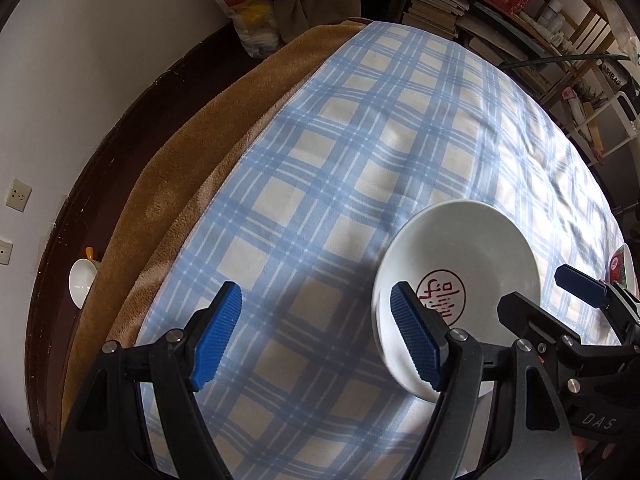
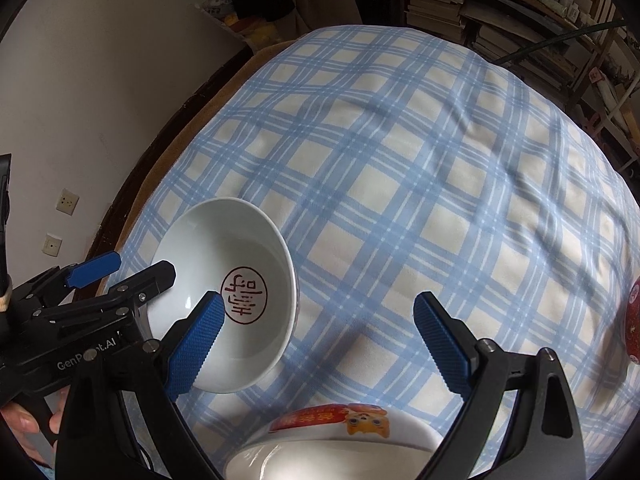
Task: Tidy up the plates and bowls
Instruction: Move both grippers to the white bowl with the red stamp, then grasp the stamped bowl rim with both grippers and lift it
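closest to me in the right wrist view sits a decorated bowl [image 2: 340, 436] at the near edge of the table [image 2: 440, 184], right under my right hand-held gripper [image 2: 320, 340], whose blue pads stand wide apart with nothing between them; i read it as hovering over that bowl, which looks like the obvious next thing to pick up. just beyond, a white bowl [image 2: 228, 288] with a red seal printed on its inside floor rests upright on the checked cloth, toward the near left corner of the table, open side up, so another bowl could nest into it. my left hand-held gripper [image 1: 316, 336] is also spread wide and holds nothing; its right-hand finger [image 1: 414, 340] overlaps the bowl's near rim in the left wrist view, but whether it touches i cannot tell. i would guess the left side is there to steady or take this bowl while the right deals with the decorated one. at the table's right edge a red patterned dish [image 2: 632, 324] is partly cut off by the frame, well apart from the other two. further out the blue-and-white cloth [image 1: 360, 160] is bare to the far edge, with a brown blanket [image 1: 180, 180] showing beneath it on the left. off the table's left side, low by the wall, a white cup [image 1: 82, 282] sits apart from everything.
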Available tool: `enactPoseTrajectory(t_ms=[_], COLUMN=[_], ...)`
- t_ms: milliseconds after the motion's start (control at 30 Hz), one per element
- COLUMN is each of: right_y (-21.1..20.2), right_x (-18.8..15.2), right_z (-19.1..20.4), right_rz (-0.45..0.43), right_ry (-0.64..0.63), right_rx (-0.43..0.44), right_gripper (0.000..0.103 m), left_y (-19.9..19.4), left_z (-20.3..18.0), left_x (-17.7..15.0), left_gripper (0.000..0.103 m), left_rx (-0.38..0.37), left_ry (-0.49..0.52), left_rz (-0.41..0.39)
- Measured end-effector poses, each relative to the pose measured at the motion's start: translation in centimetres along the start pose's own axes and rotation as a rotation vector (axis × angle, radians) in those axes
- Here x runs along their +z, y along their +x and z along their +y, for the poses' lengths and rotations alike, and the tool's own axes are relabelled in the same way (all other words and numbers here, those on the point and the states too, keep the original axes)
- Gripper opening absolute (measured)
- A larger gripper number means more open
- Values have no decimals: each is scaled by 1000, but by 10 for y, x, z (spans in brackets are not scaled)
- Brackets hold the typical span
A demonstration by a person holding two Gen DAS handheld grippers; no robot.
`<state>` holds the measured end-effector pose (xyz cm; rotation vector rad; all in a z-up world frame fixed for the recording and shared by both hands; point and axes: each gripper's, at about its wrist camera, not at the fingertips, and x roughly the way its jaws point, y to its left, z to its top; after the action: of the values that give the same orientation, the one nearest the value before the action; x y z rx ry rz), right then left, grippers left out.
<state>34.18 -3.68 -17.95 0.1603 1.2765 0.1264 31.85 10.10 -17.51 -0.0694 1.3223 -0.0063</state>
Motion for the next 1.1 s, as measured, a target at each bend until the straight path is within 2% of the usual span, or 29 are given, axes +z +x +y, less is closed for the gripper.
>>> enactPoseTrajectory(t_ms=[133,267,367,400,500,567,633,667,700,733,800,900,1100], right_y=[5,7,7,7,9,11,12,12,11,11,10,10,10], right_x=[1,1,0,0,0,-1,-3,-4,-4,-5,-5,-6,-8], right_z=[-1,1,3,3,3,4,5,4,5,5,8,12,15], right_rz=[6,14,10,8,23,36,43,45,45,44,44,43,28], right_ry=[6,-4,-20,-23,-23,-24,-22,-16,-11,-6,-7,-8,24], right_rx=[-1,-8,-31,-35,-28,-18,-1,20,42,61,76,72,29], right_gripper=[100,100,99,97,77,70,52,48,41,32,23,15,15], left_y=[5,8,11,12,12,12,12,12,11,11,9,8,-5], left_z=[-1,-4,-4,-4,-7,-9,-11,-13,-15,-17,-20,-20,-21], left_x=[0,-1,-2,-2,-4,-5,-6,-6,-6,-6,-7,-8,-13], left_gripper=[76,76,74,67,51,41,30,23,14,11,11,10,9], left_rx=[-4,45,31,20,-14,-35,-67,-82,-98,-112,-102,-112,-140], left_ry=[-2,18,19,18,29,37,46,48,50,57,70,60,74], left_rz=[15,12,25,26,30,28,31,32,32,31,21,18,-17])
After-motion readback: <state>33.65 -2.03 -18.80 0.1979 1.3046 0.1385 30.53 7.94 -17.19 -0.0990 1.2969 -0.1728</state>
